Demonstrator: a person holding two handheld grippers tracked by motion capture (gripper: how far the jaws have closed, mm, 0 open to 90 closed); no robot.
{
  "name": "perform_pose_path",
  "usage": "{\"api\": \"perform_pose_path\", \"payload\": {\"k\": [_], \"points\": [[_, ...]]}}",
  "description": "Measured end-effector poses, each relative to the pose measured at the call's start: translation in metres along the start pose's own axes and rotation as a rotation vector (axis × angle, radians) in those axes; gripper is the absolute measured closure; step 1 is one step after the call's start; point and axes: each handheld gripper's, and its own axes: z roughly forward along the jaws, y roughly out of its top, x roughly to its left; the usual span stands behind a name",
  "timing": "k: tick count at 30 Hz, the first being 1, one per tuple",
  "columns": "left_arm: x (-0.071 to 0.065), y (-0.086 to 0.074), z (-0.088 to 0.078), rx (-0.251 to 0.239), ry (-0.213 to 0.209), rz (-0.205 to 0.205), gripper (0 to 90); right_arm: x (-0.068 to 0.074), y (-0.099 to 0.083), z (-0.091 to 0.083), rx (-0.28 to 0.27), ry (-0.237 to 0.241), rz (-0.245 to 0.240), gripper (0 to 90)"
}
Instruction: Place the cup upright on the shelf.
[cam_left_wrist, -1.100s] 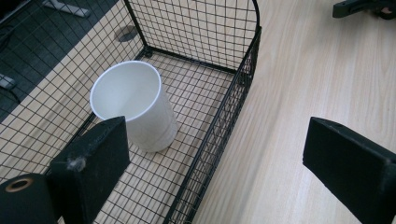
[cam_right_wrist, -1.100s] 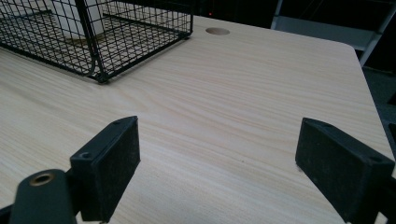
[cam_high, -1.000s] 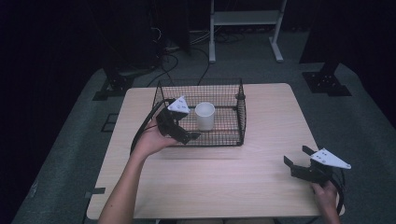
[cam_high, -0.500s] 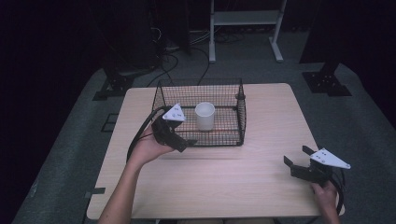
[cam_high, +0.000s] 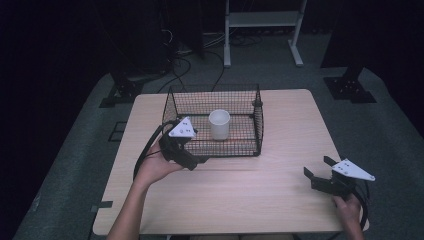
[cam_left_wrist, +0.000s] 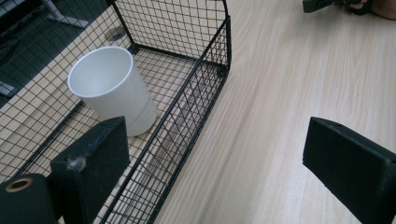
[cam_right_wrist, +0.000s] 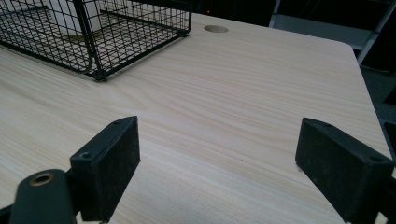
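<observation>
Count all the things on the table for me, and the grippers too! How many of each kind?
White cup: 1
Black wire basket: 1
Grippers: 2, the left gripper and the right gripper
Total: 4

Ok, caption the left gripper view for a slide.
Open left gripper astride the wire basket's wall, white cup upright inside.

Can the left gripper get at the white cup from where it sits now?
Probably yes. The left gripper is open at the wire basket's near wall, and the white cup stands upright inside. The basket's top is open, so going over the wall looks free.
</observation>
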Motion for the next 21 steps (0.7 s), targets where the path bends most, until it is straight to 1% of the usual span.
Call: {"api": "perform_pose_path", "payload": {"k": [5, 6, 8, 14, 17, 18, 19, 20, 21], "points": [[-0.006, -0.006, 0.0, 0.003, 0.002, 0.002, 6.5, 0.0, 0.0, 0.0, 0.0, -0.001, 0.0, 13.1], [-0.007, -0.008, -0.001, 0.003, 0.006, -0.003, 6.5, 0.0, 0.0, 0.0, 0.0, -0.001, -0.001, 13.1], [-0.008, -0.012, -0.001, -0.001, 0.0, -0.014, 6.5, 0.0, 0.0, 0.0, 0.001, -0.001, 0.001, 13.1], [-0.019, -0.028, -0.001, -0.007, 0.013, -0.021, 6.4, 0.001, 0.0, 0.0, 0.003, -0.003, -0.007, 13.1], [-0.024, -0.038, -0.001, -0.011, 0.021, -0.034, 6.4, 0.001, 0.0, 0.0, 0.007, -0.006, -0.01, 13.1], [-0.026, -0.042, -0.001, -0.007, 0.029, -0.035, 6.4, 0.001, 0.0, 0.0, 0.007, -0.007, -0.011, 13.1], [-0.028, -0.044, 0.0, -0.003, 0.028, -0.033, 6.4, 0.001, 0.0, 0.0, 0.006, -0.007, -0.009, 13.1], [-0.032, -0.048, -0.001, -0.011, 0.032, -0.029, 6.4, 0.001, 0.0, 0.0, 0.004, -0.007, -0.008, 13.1], [-0.032, -0.048, -0.001, -0.011, 0.032, -0.029, 6.5, 0.0, 0.0, 0.0, 0.001, -0.006, -0.007, 13.1]]}}
